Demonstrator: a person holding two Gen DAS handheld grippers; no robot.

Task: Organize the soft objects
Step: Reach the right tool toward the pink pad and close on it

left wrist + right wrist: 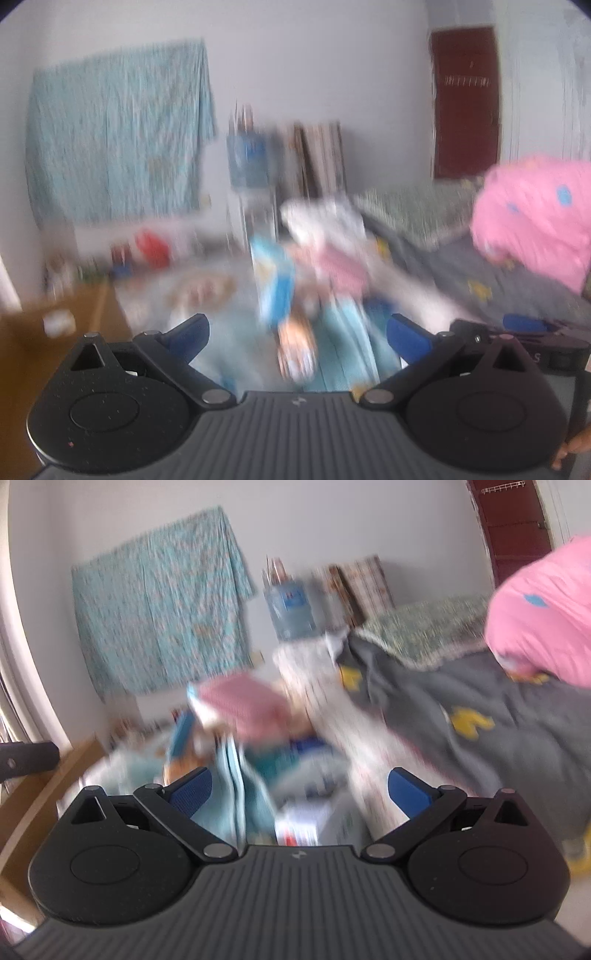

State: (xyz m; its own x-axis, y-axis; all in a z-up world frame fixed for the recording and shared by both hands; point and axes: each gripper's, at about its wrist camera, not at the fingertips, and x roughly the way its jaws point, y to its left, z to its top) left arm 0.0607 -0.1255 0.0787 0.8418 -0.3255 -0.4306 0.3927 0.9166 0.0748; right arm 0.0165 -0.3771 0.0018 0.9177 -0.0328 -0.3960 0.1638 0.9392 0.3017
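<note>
Left wrist view is blurred: your left gripper has its blue fingers spread wide with nothing between them, over a jumble of soft clothes at 12 o'clock. A pink bundle sits at 2 o'clock on the grey blanket. Your right gripper is likewise released and empty, the pink folded cloth at 11 o'clock beyond it. A teal sheet hangs on the wall.

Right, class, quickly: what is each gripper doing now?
Left gripper: open, holding nothing.
Right gripper: open, holding nothing.
</note>
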